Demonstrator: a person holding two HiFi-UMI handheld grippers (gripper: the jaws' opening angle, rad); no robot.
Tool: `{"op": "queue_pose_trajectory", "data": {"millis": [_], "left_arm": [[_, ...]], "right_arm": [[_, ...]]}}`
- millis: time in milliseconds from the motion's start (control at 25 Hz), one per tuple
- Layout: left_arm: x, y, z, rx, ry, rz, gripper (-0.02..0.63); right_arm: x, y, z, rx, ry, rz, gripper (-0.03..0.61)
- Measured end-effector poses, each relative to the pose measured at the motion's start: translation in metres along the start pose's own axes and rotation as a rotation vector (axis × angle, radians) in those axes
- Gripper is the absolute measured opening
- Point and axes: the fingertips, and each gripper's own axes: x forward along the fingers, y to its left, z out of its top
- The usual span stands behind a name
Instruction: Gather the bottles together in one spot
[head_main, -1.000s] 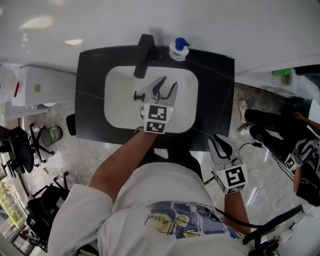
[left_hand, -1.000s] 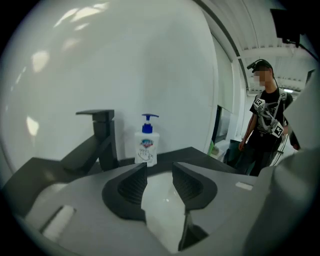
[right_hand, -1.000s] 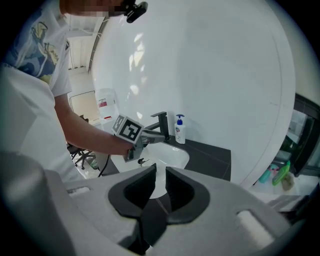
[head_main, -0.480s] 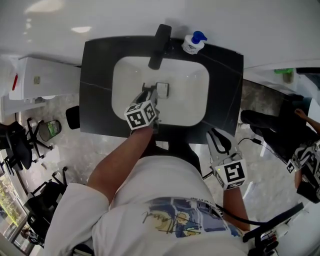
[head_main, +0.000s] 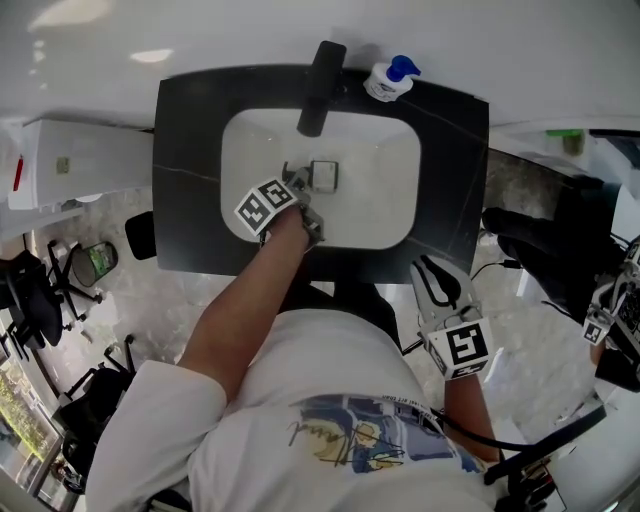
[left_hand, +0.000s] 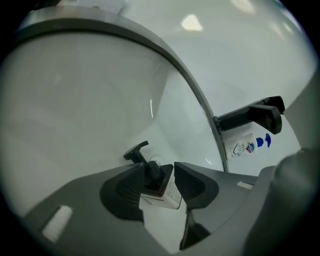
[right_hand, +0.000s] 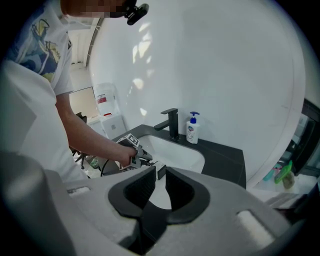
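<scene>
A: What do we have between the jaws of the left gripper (left_hand: 160, 167)?
B: The neck of a small white bottle (left_hand: 167, 192). The jaws stand wide apart and have just been opening. We do not see the pads pressing on it.
A: Can we read its label?
B: No. There is fine print on the white body, but it is too small for us.
A: How does it lie?
B: On its side, on the floor of the white basin (head_main: 380, 170), in front of the faucet (head_main: 318, 90). Its long axis runs crosswise to the spout. The black pump head (left_hand: 136, 150) seems to point to the side away from the soap bottle (head_main: 385, 82).
A: And that soap bottle?
B: It stands upright just beside the faucet on the black countertop (head_main: 190, 150), white with a blue pump. Its label shows a blue and red mark that we cannot read.
A: What is close to the small bottle?
B: The spout, which reaches out over the basin near it.
A: And the right gripper (right_hand: 160, 175)?
B: Its jaws are a little apart, with nothing between them. It is well apart from the faucet, beyond the front edge of the countertop, on the soap bottle's side.
</scene>
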Motion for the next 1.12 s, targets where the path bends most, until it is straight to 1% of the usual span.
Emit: {"op": "queue_pose_trajectory", "data": {"millis": [160,280,320,400,440,560,640,680,760,920,1040,1120], "left_arm": [[0.012,0.016,0.004,-0.064,0.001,0.036,0.192],[0.024,0.024,0.006,-0.116,-0.003,0.047,0.19],[0.027,0.026,0.007,-0.132,-0.004,0.05,0.179],[0.034,0.03,0.007,-0.154,-0.003,0.052,0.198],[0.037,0.031,0.009,-0.164,-0.005,0.047,0.213],[0.046,0.032,0.015,-0.197,-0.012,0.015,0.213],[0.052,0.032,0.017,-0.205,-0.008,-0.008,0.22],[0.053,0.03,0.018,-0.202,-0.004,-0.024,0.222],[0.055,0.025,0.02,-0.188,0.003,-0.062,0.169],[0.052,0.019,0.024,-0.145,0.004,-0.098,0.156],[0.044,0.005,0.024,-0.072,-0.028,-0.12,0.143],[0.038,-0.01,0.022,-0.005,-0.055,-0.137,0.132]], "right_arm": [[0.001,-0.002,0.0,0.001,0.012,-0.008,0.061],[0.002,-0.003,-0.004,0.006,0.022,-0.01,0.061],[0.002,-0.004,-0.005,0.01,0.023,-0.011,0.061],[0.002,-0.004,-0.006,0.008,0.027,-0.014,0.061],[0.001,-0.005,-0.007,0.007,0.033,-0.017,0.061],[-0.001,-0.006,-0.012,0.004,0.053,-0.021,0.061],[-0.003,-0.007,-0.016,0.006,0.058,-0.026,0.061],[-0.004,-0.008,-0.018,0.007,0.06,-0.029,0.061],[-0.006,-0.01,-0.022,0.01,0.065,-0.032,0.06],[-0.008,-0.014,-0.025,0.018,0.076,-0.031,0.06],[-0.009,-0.018,-0.022,0.017,0.059,-0.027,0.06],[-0.009,-0.02,-0.022,0.02,0.045,-0.024,0.06]]}}
